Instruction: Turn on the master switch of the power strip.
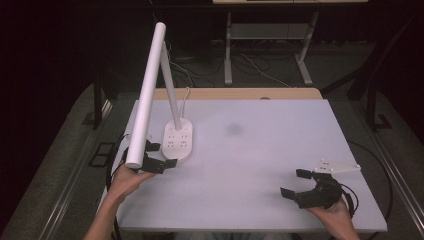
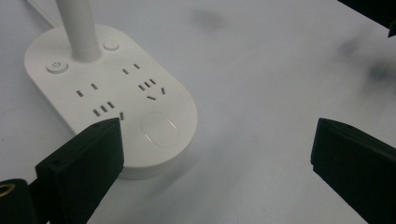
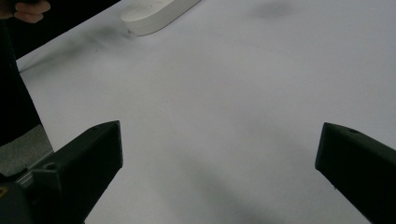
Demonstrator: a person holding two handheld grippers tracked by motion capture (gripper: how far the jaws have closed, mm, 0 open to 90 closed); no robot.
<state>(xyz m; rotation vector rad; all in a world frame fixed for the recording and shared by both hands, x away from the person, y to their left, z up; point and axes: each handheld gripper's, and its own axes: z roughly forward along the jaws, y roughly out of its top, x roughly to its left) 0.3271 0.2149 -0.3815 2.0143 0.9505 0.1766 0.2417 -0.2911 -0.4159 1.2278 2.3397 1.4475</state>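
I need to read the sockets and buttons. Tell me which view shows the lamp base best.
The left gripper view: the lamp base is close, its sockets, power button and round pad plain. The high view shows it whole but small, beside the left gripper. The right gripper view catches only its edge.

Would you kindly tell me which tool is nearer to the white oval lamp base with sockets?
The left tool, open, sits right beside the white oval lamp base, one jaw over its near edge. The right tool, also open, rests far across the white table.
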